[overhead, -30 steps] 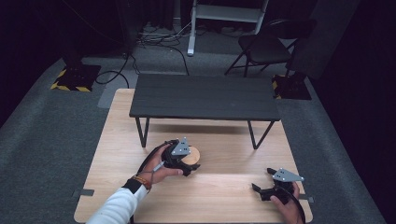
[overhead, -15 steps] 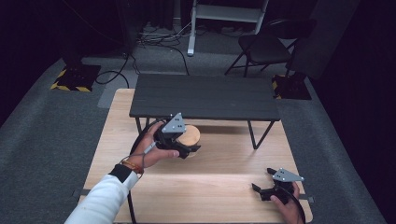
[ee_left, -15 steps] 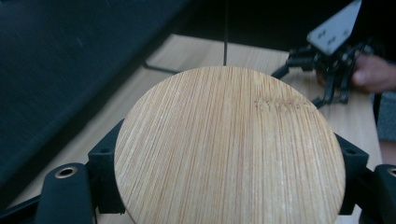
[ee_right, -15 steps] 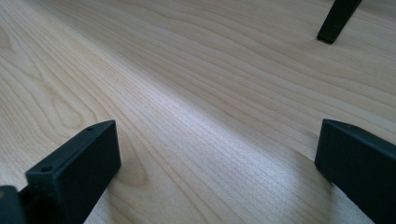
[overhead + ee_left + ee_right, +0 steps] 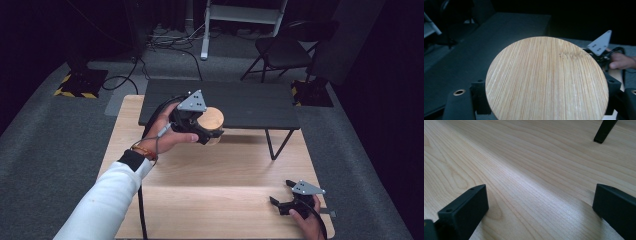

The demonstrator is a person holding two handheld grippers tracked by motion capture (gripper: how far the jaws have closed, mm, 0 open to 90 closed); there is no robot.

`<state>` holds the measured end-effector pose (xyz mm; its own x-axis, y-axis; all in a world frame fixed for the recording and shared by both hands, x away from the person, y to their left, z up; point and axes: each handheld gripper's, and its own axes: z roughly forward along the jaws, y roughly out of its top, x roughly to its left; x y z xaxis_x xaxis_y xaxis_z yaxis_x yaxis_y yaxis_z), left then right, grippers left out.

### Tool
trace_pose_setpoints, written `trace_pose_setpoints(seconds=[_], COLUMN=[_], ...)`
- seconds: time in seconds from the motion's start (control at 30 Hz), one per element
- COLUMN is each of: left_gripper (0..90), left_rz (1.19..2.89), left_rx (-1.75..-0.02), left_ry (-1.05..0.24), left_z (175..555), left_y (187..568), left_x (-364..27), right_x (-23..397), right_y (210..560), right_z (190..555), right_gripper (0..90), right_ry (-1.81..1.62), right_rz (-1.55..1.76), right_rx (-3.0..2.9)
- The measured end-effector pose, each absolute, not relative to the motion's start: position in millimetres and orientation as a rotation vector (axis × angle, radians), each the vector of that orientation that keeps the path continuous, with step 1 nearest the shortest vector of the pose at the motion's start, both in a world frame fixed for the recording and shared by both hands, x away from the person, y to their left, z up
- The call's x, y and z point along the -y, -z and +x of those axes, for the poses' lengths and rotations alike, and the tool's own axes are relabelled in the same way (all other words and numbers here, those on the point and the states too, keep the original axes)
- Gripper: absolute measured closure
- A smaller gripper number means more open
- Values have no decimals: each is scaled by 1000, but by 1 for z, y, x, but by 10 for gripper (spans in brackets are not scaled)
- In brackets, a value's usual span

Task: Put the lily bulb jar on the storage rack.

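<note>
**Wooden disc held aloft at the small black table; much of the grip is hidden**

The light wooden tabletop (image 5: 210, 190) runs out of the bottom of the high view, so its near edge is cut off. On it stands a small black table (image 5: 250, 102); one of its hairpin legs shows clearly at the right, while those on the left are covered by the person's arm and hand. In the right gripper view a single dark leg foot (image 5: 604, 131) enters at the top edge, its upper part cut off.

The person's white sleeve (image 5: 107, 200) comes up from the bottom left of the high view. The left tongs (image 5: 202, 131) are clamped on a round wooden disc (image 5: 212, 122), which is held in the air at the front edge of the small black table, about level with its top. Whether the disc touches that edge cannot be told from above. In the left gripper view the disc (image 5: 546, 80) covers nearly everything near the camera: the jaws show as black blocks at its lower left and lower right, and the contact itself is hidden beneath the wood. A faint mark on the disc's face is too blurred to read.

The right tongs (image 5: 282, 200) rest low on the tabletop near its right front corner, the hand partly cut off by the frame. Their jaws stand wide apart with bare wood between them.
</note>
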<state>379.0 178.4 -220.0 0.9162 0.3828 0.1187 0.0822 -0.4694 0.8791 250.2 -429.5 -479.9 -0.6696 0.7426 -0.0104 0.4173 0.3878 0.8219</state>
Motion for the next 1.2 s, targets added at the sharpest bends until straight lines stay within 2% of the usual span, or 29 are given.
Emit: trace_pose_setpoints(seconds=[0.17, 0.5, 0.8, 1.0, 1.17, 1.2], left_gripper=[230, 229, 229, 227, 162, 98], left_rz=[2053, 2051, 2059, 2002, 1940, 1931], left_rx=[-351, -427, -491, -518, -544, -556], left_ry=[-419, -470, -449, -418, -400, -402], left_z=[390, 422, 447, 454, 452, 450], left_y=[208, 210, 230, 241, 249, 250], left_x=[-172, -167, -162, -164, -169, -170], right_x=[430, 429, 429, 429, 429, 429], right_y=[480, 480, 480, 480, 480, 480], right_z=[250, 250, 249, 249, 249, 249], right_gripper=[0, 0, 0, 0, 0, 0], right_ry=[-1184, -1183, -1183, -1183, -1183, -1183], right_rz=[1004, 1007, 1008, 1009, 1009, 1009], right_rx=[-2275, -2272, -2270, -2270, -2270, -2270])
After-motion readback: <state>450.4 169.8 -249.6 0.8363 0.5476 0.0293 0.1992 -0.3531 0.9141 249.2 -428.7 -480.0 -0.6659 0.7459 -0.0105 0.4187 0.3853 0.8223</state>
